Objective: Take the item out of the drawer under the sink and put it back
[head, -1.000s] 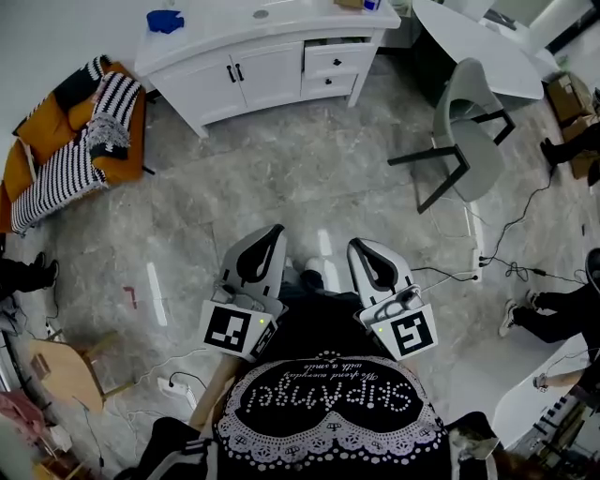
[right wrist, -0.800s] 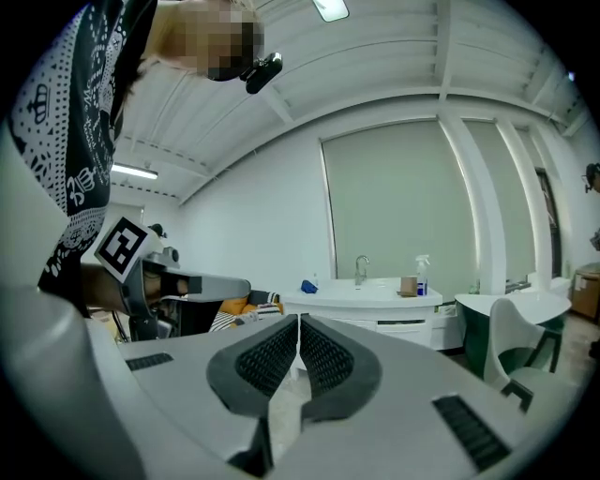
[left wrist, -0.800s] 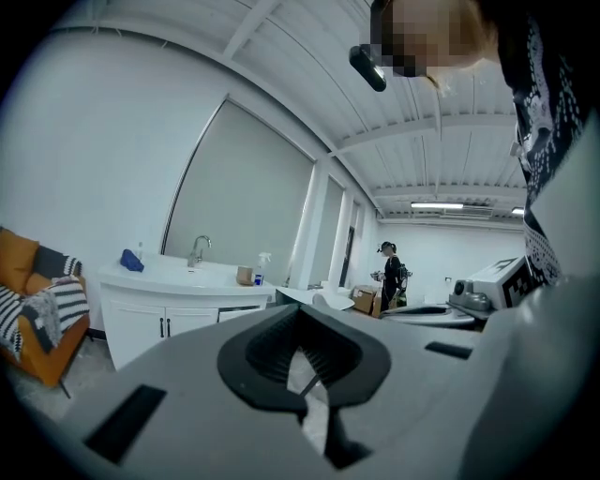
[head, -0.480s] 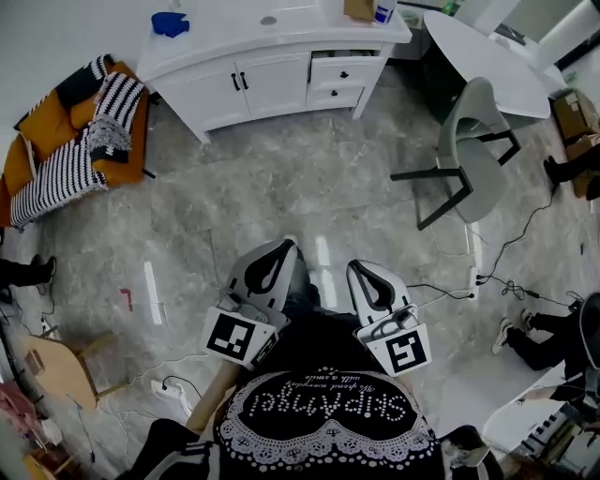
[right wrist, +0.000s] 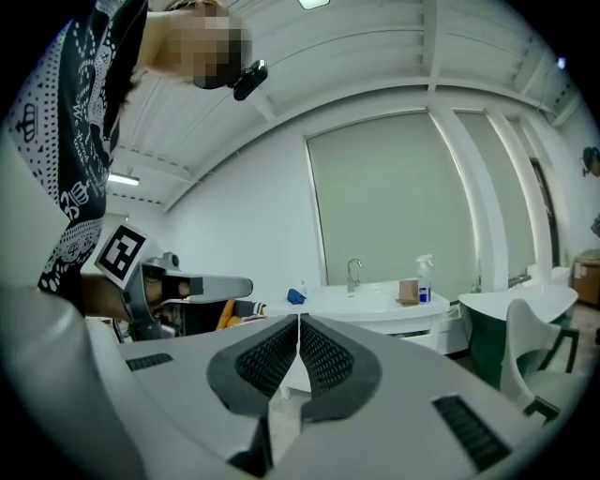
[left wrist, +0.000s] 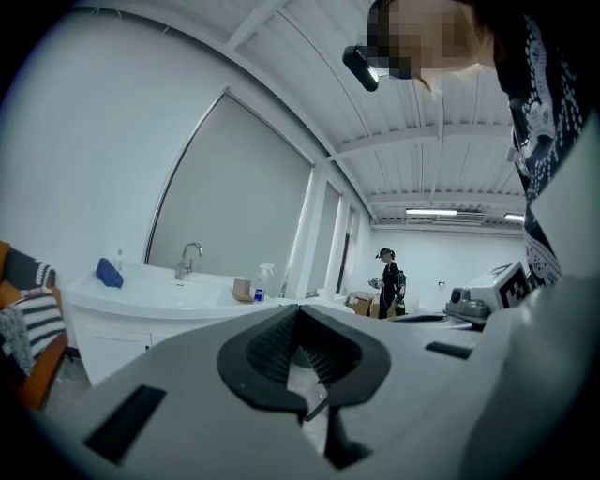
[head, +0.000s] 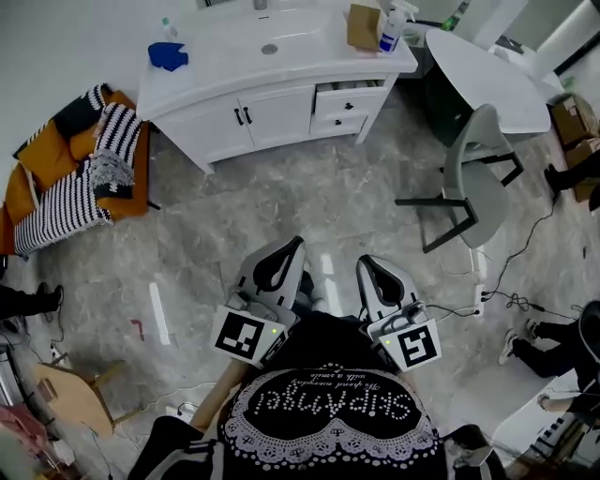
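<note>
Most of my head view is grey marble floor (head: 309, 202). Across its far side stands the white vanity cabinet (head: 225, 117), and its counter (head: 216, 70) carries the sink (head: 281, 33). To the right are a round white table (head: 487, 80) and a grey chair (head: 469, 141). To the left is an orange seat (head: 42, 159) with striped cushions (head: 56, 187). Well short of the cabinet I hold the left claw (head: 294, 244) and the right claw (head: 366, 262) side by side, pointing towards it. Each claw's own view shows its pads pressed together with nothing between them. The two drawers (head: 345, 97) under the counter's right end are closed, so I cannot see the item. On the counter sit a blue cloth (head: 169, 56), a cardboard box (head: 364, 26) and a spray bottle (head: 391, 28).
</note>
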A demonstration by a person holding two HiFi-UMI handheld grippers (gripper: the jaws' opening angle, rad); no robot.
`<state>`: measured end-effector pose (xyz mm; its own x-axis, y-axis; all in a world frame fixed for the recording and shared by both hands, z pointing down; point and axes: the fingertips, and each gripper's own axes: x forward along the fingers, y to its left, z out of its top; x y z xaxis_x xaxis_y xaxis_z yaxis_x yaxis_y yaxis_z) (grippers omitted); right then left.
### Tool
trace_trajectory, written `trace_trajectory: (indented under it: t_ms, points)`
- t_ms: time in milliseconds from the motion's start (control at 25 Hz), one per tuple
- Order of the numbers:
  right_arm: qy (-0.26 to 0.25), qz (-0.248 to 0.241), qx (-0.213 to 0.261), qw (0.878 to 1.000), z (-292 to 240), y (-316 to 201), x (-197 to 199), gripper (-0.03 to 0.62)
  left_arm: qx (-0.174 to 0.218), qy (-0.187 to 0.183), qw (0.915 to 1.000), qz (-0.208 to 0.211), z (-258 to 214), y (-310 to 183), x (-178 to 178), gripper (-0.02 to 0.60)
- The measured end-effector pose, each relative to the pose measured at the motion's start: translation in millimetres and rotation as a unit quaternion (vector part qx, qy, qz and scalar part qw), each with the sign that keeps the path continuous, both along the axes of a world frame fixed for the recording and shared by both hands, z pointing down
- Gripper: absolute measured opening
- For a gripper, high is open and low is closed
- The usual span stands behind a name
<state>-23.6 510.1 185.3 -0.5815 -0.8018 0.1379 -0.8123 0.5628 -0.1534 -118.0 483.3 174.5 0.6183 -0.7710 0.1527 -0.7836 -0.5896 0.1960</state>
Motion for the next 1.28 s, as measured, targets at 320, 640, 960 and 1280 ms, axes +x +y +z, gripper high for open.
trace_trajectory:
  t_ms: [320, 640, 960, 1280]
  points:
    - [0.005, 0.011, -0.003, 1.0, 3.6, -42.6, -18.1, 0.021, -0.008, 0.001, 0.9999, 0.009, 4.2, -49.4, -16.7, 0.005]
    - [-0.001, 0.02, -0.015, 1.0, 7.9, -66.6, -25.7, 0.021, -0.016, 0.01, 0.9998, 0.008, 3.2, -71.6, -27.3, 0.005]
    - [-0.003, 0.02, -0.023, 1.0, 10.6, -96.6, -14.2, 0.021, -0.033, 0.018, 0.9992, -0.008, 12.4, -96.0, -23.5, 0.005]
    - [-0.003, -0.006, -0.033, 0.999, 17.8, -159.0, 9.0, 0.021, -0.05, 0.021, 0.9977, -0.041, 21.8, -151.3, -3.7, 0.005]
